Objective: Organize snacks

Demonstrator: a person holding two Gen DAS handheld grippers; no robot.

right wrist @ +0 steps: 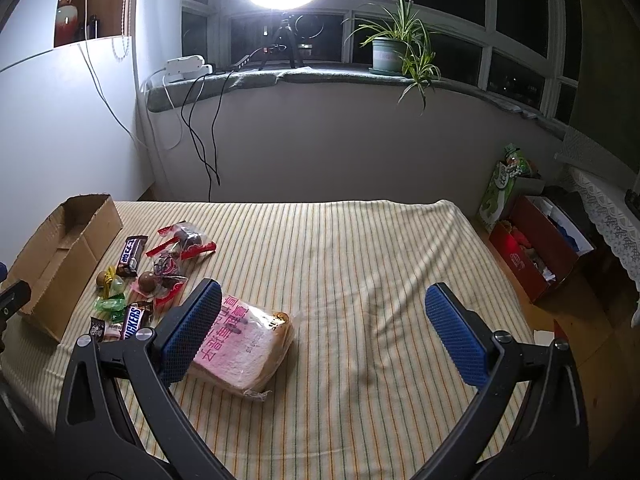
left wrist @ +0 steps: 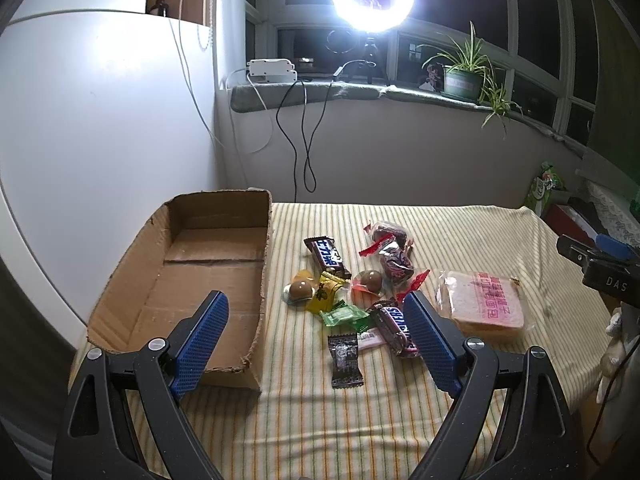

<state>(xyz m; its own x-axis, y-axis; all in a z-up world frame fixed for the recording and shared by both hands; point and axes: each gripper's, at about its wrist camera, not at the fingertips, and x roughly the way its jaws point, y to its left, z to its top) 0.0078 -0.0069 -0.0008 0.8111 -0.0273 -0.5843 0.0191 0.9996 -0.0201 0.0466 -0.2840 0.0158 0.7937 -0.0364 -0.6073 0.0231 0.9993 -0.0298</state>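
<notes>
1. Both tools are hanging spread wide with nothing between their blue pads: the left tool is hovering over the candy pile, the right tool over the striped cloth covering the worktop, just beside the bread.
2. Packaged sliced bread is lying flat in clear wrap printed with pink characters, its crust edge facing the right tool's near pad; it is sitting apart from the pile, on the side away from the box.
3. One Snickers bar, brown with white lettering, is lying with its long axis running diagonally toward the camera, touching the left tool's right pad in view.
4. A second brown bar is pointing diagonally away, near the box wall.
5. Between them are resting two round brown chocolate balls, a green candy, a yellow wrapper, a black sachet and red-trimmed bags of dark sweets.
6. An open cardboard box is standing left of the pile, its long axis running away from the camera.
</notes>
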